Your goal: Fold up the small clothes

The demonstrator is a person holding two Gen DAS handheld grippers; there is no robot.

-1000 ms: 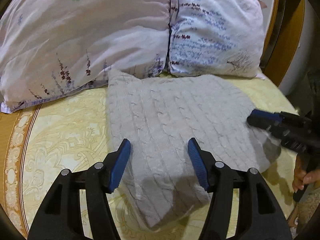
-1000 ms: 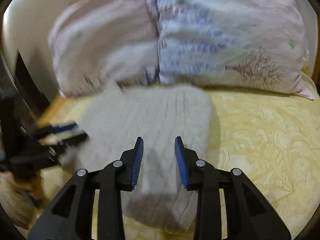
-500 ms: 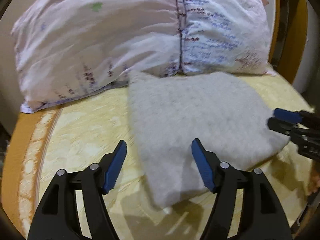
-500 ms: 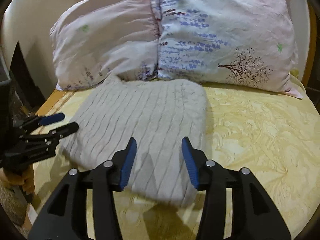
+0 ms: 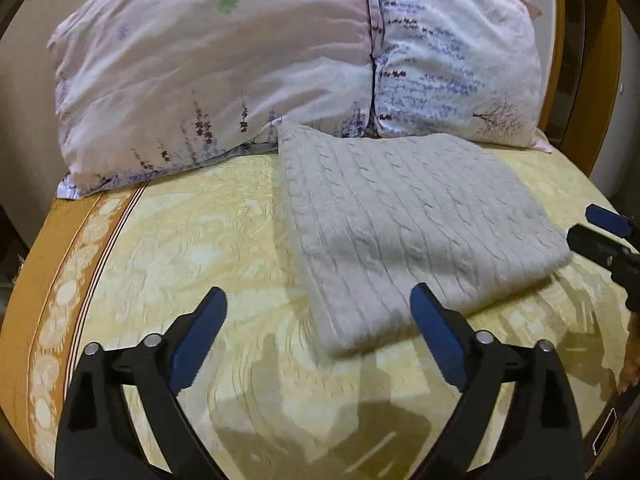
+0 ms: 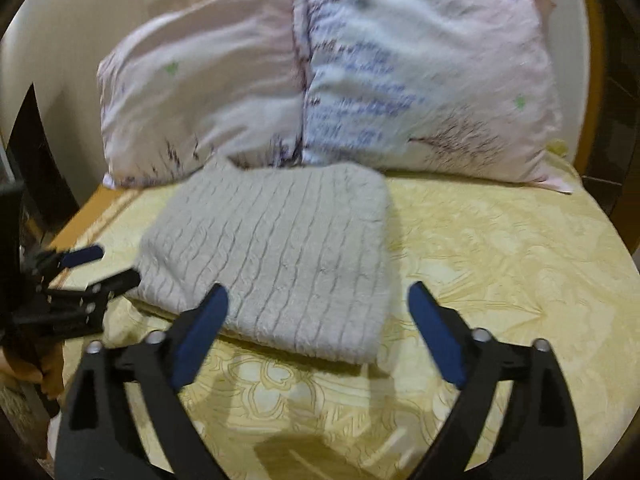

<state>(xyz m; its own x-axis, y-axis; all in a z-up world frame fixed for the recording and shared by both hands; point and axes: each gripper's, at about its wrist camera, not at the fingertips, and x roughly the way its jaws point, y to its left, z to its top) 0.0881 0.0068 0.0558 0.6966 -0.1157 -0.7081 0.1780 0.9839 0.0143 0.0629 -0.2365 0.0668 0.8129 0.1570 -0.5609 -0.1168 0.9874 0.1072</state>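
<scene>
Left gripper (image 5: pixel 318 326) now spread wide, holding nothing; wider than second ago, pulled back off knit; right gripper (image 6: pixel 318 320) also spread wide, empty, backed away; grey knit garment (image 5: pixel 404 220) lies folded on yellow bedspread (image 5: pixel 180 248), far edge touching pillows (image 5: pixel 240 60); fold looks finished, garment released.

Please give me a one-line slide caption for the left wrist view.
Open left gripper hovers before a folded grey knit sweater on a yellow bedspread.

Two floral pillows (image 5: pixel 300 60) lean side by side on a yellow patterned bedspread (image 5: pixel 180 248).
</scene>
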